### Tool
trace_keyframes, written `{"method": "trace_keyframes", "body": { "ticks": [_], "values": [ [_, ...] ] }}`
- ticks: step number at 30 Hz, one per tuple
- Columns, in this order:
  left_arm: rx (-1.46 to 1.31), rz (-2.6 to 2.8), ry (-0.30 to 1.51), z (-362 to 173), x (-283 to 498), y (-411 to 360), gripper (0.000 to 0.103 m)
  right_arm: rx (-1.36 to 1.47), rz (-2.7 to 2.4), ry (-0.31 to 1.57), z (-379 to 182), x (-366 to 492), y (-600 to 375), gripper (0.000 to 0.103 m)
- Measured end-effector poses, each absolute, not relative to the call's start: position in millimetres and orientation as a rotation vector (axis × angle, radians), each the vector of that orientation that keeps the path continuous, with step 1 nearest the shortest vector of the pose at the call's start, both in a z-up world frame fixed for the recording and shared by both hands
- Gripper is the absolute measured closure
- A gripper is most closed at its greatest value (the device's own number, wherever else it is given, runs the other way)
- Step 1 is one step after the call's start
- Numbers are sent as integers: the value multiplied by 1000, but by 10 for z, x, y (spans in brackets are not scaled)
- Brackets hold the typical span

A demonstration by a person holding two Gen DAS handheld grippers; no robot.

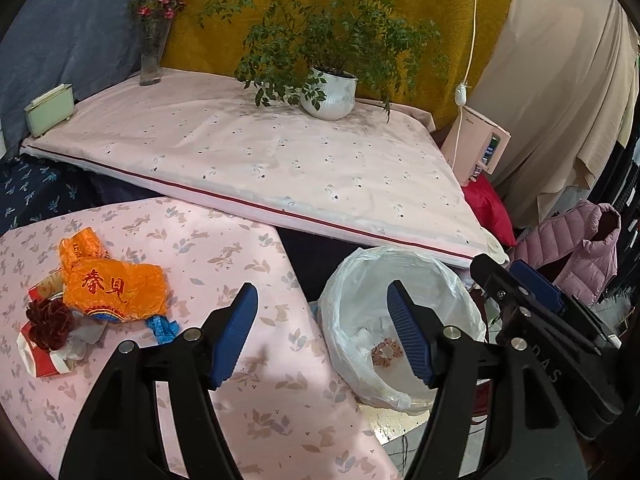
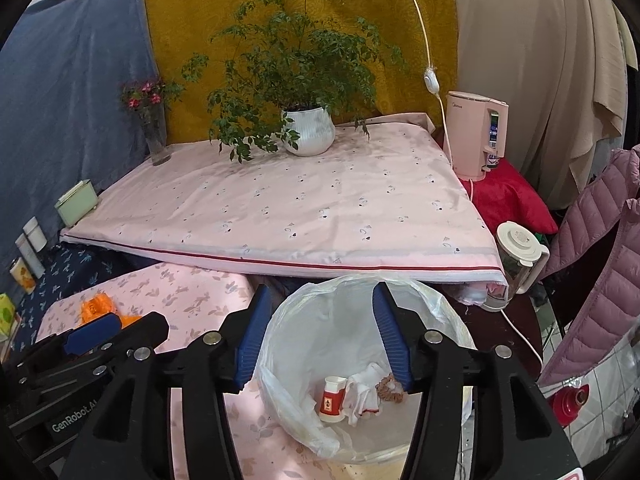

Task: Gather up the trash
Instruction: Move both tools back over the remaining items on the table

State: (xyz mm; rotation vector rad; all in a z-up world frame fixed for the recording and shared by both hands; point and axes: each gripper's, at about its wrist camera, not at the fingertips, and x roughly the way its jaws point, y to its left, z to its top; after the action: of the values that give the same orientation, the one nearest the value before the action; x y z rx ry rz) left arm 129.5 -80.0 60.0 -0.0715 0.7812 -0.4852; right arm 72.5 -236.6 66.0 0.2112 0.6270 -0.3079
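A bin lined with a clear plastic bag point(image 1: 352, 280) stands beside the low pink table; in the right wrist view the bag point(image 2: 296, 400) holds a red-and-white paper cup point(image 2: 332, 399), crumpled white tissue point(image 2: 362, 398) and a pink scrunchie point(image 2: 390, 388). Trash lies on the table's left: an orange wrapper point(image 1: 114, 286), a dark red flower point(image 1: 50, 322), a red-and-white carton point(image 1: 34, 354), a blue scrap point(image 1: 162, 328). My left gripper point(image 1: 322, 336) is open and empty, straddling the table edge and the bin. My right gripper point(image 2: 318, 336) is open and empty above the bin.
The low table has a pink leaf-print cloth point(image 1: 248, 400). Behind it a higher pink-covered surface point(image 2: 280, 208) carries a potted plant point(image 2: 310, 130), a flower vase point(image 2: 156, 136) and a green box point(image 2: 76, 202). A pink water dispenser point(image 2: 476, 136), a blender jug point(image 2: 516, 264) and a pink jacket point(image 2: 600, 264) stand right.
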Motion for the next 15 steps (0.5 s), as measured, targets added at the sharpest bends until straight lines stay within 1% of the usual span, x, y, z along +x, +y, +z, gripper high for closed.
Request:
{"method": "trace_keyframes", "body": {
  "ticks": [7, 12, 15],
  "values": [
    [-101, -427, 789, 534, 1327, -530, 35, 193, -262, 648, 618, 791, -2118, 51],
    [-116, -377, 802, 430, 1350, -283, 34, 183, -224, 668, 557, 850, -1932, 50],
    [-132, -336, 812, 356, 1371, -86, 31, 174, -203, 682, 508, 884, -1798, 51]
  ]
}}
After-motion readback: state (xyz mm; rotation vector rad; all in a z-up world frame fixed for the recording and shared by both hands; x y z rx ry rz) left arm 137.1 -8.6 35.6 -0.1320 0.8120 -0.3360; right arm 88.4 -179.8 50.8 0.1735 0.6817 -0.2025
